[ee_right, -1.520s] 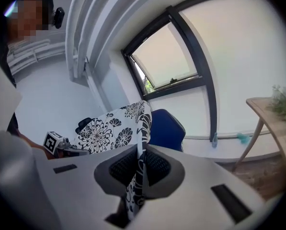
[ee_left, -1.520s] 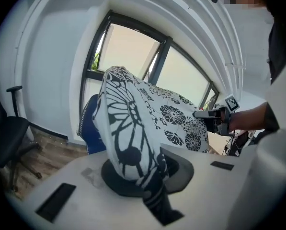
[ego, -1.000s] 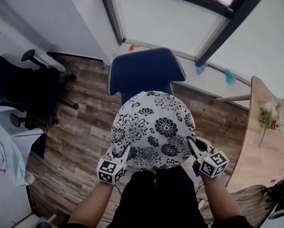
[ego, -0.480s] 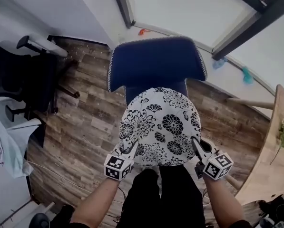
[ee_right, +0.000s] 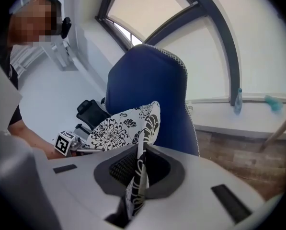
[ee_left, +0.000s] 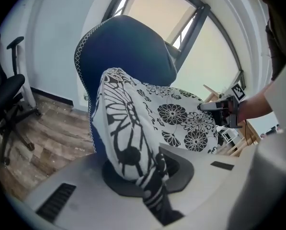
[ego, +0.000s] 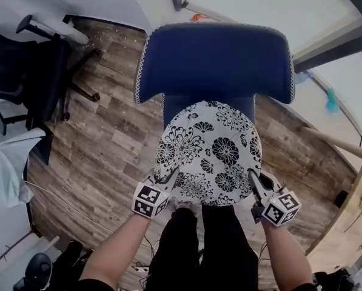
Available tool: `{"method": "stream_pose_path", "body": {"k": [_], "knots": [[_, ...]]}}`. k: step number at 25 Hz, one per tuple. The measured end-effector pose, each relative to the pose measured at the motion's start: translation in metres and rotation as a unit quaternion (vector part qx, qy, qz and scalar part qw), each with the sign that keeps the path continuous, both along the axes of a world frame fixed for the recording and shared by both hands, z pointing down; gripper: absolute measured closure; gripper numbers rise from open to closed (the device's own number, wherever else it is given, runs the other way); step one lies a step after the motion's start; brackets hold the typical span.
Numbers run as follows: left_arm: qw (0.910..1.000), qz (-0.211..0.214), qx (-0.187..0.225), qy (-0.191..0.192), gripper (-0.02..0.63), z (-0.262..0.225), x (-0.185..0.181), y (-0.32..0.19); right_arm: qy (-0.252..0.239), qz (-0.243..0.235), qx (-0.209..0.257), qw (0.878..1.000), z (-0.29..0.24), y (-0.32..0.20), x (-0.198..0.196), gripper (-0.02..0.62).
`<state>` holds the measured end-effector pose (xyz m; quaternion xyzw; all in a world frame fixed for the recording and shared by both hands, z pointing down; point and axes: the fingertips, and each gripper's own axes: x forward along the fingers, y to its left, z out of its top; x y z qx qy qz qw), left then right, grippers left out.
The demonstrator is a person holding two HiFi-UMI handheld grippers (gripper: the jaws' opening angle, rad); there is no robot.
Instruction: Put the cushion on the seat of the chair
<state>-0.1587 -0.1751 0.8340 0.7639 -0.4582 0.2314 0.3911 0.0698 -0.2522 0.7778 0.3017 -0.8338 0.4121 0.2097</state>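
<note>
Head view: round white cushion [ego: 211, 153], black flower print, lies face up over the blue chair [ego: 214, 59] seat, no long axis. Left gripper [ego: 167, 179] and right gripper [ego: 254, 179] hold its near edge.
Left gripper view: fingers clamped on the cushion's edge.
Right gripper view: fingers pinch the hem.

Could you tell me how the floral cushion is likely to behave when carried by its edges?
Probably soft and floppy: the cushion crumples to a thin fold in the jaws of the right gripper. Likely light for its size, since that one and the left gripper carry it by edge pinches alone. Fabric cover, so probably not slippery.
</note>
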Motion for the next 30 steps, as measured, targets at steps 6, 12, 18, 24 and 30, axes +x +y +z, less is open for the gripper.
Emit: {"method": "stream_pose_path", "body": {"k": [6,12,18,24,30], "knots": [[1.0000,-0.008,0.002,0.001,0.586,0.022,0.000,0.002,0.009,-0.004,-0.008,1.000,0.015,0.013,-0.004,0.558],[0.9995,-0.020,-0.018,-0.018,0.586,0.064,0.000,-0.002,0.020,-0.008,-0.014,1.000,0.052,0.000,0.006,0.558],[0.9944,-0.091,-0.040,-0.037,0.406,0.086,-0.038,-0.006,0.040,0.002,-0.035,0.999,0.094,-0.006,0.028,0.558],[0.9856,-0.154,-0.050,-0.048,0.344,0.085,-0.074,0.003,0.044,-0.023,-0.038,0.998,0.115,-0.007,0.032,0.558],[0.9824,-0.166,-0.025,-0.083,0.344,0.071,-0.108,-0.001,0.060,0.000,-0.032,0.998,0.117,-0.010,0.032,0.558]]}}
